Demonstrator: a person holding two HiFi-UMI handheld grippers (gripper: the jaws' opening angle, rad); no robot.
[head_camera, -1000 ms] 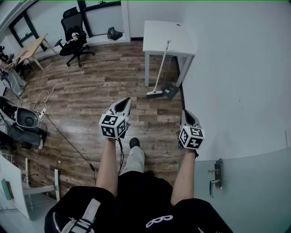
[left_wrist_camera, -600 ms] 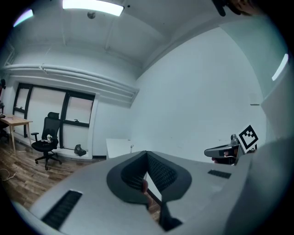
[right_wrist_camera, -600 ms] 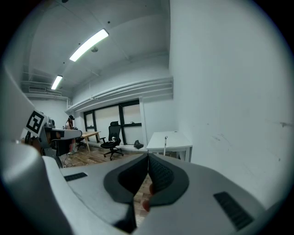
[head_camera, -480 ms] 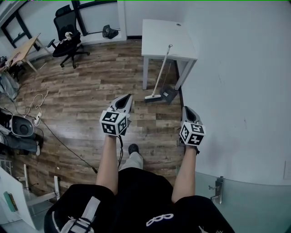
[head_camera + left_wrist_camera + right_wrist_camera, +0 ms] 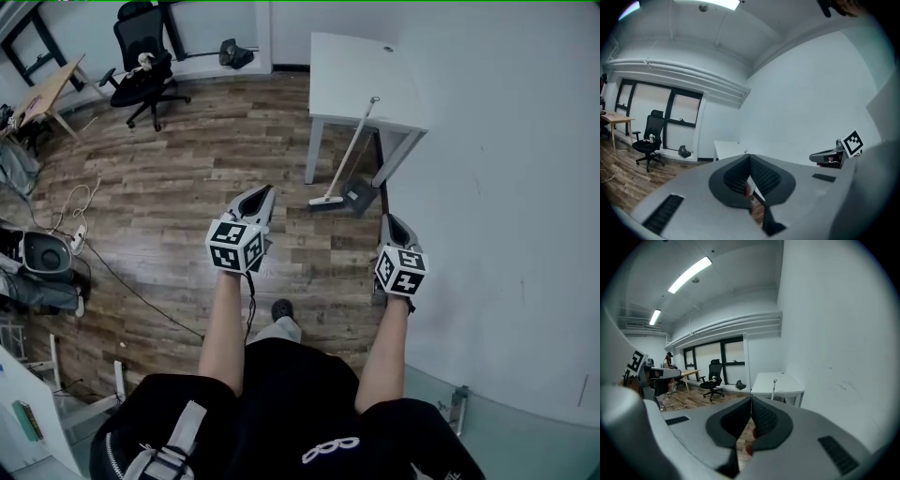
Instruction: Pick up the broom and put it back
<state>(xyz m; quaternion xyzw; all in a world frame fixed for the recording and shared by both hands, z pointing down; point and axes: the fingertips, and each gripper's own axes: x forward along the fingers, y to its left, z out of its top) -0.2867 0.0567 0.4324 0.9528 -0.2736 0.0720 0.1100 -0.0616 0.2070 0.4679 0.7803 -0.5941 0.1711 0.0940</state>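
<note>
The left tool [image 5: 260, 194] and right tool [image 5: 390, 221] are closed, holding nothing. A bump could knock the leaning broom [image 5: 351, 150] off the tabletop [image 5: 361, 66].

The floor [image 5: 169, 187] is streaky brown wood, the table [image 5: 356, 66] white, the broom [image 5: 352, 148] pale, the far chair [image 5: 141, 80] black. The left gripper [image 5: 261, 193] and right gripper [image 5: 390, 219] are grey with black-and-white squared cubes.

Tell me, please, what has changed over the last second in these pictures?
The person has walked forward toward the broom: the door at lower right has slid lower in the head view. Nothing was gripped or released. The broom still leans on the white table, dustpan beside it; the left gripper and right gripper stay shut and empty.
</note>
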